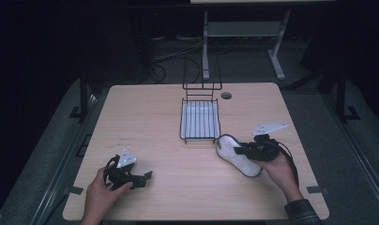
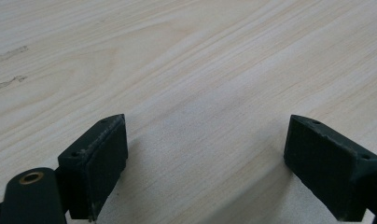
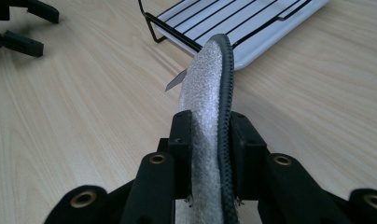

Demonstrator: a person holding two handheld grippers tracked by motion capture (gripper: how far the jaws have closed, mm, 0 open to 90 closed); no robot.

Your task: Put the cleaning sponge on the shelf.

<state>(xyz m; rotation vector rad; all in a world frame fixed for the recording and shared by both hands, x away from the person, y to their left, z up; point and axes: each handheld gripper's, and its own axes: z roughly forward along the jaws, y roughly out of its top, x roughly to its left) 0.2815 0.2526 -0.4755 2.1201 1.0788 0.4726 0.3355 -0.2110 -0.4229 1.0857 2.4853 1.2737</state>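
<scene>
A white fleecy slipper (image 1: 238, 159) with a dark sole edge lies at the right of the wooden table (image 1: 150, 117), its toe close to the wire rack. My right gripper (image 1: 239, 151) is shut on it. In the right gripper view the slipper (image 3: 203, 79) stands on edge between the two pads (image 3: 182, 135), which press on both of its sides. Near the front left, my left gripper (image 1: 147, 177) rests on the table, held by a hand. Its jaws stand wide apart in the left gripper view (image 2: 207, 140), with bare wood between them.
A black wire rack (image 1: 200, 138) over a white tray sits at the table's middle back, with an upright wire frame (image 1: 201, 75) behind it. The rack's corner (image 3: 177, 39) is just beyond the slipper's toe. The left gripper (image 3: 23, 28) shows far off. A round cable hole (image 1: 226, 95) lies behind.
</scene>
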